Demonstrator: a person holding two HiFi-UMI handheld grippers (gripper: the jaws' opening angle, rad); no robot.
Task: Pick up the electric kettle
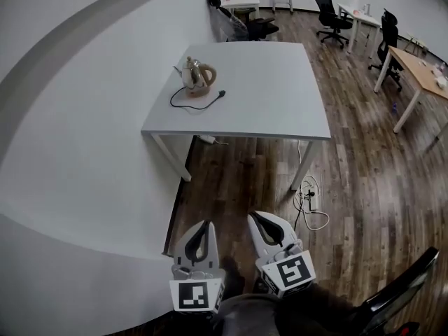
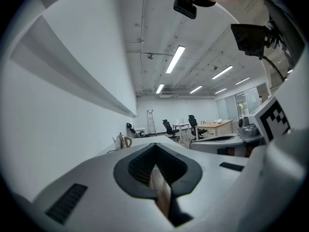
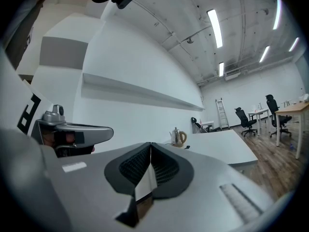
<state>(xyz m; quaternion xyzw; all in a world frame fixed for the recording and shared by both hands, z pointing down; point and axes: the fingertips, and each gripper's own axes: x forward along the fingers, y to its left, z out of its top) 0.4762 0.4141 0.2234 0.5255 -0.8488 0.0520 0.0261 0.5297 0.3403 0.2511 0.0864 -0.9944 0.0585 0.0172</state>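
left tongs point(image 1: 206, 224): pale grey shell, black ribbed teardrop lining | right tongs point(image 1: 253, 217): same grey shell and black lining | left cube point(image 1: 193, 296): white face, black square pattern | right cube point(image 1: 291, 271): white face, black square pattern | slotted grille point(image 2: 67, 203): dark, set in the shell | head camera point(image 2: 185, 7): small, black

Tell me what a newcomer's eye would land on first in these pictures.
The electric kettle stands alone near the far left corner of the white table, its black cord looped in front of it. In the head view's foreground, the left gripper and right gripper sit side by side over the wooden floor, jaws shut on nothing, well short of the table.
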